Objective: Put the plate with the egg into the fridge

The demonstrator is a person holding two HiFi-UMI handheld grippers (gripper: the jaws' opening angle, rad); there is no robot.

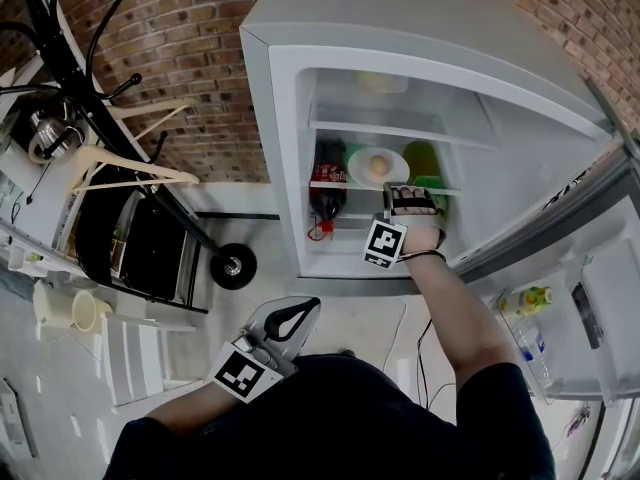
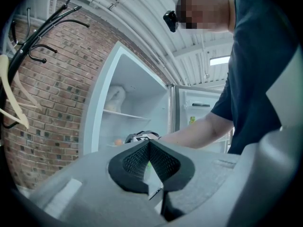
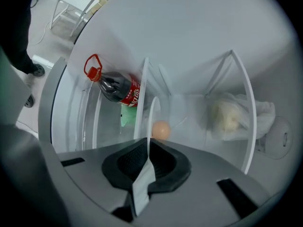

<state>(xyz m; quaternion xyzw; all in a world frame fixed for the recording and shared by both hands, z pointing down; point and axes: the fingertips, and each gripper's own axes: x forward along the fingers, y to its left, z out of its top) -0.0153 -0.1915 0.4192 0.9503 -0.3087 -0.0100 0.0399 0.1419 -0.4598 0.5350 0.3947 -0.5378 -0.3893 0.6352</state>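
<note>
My right fingers [image 3: 130, 162] pinch the rim of the round white plate [image 1: 397, 161] with the brown egg [image 1: 377, 168] inside the open white fridge [image 1: 285, 138], my left fingers [image 2: 133, 163] are squeezed together on nothing, and a tilt or a bump on the dark red-labelled bottle [image 1: 328, 198], its words too small to read, might roll the egg off.

The wall [image 1: 190, 78] is rough brick, the fridge [image 1: 400, 18] smooth white, the plate [image 1: 359, 163] glossy, the hanger [image 1: 180, 176] wood.
</note>
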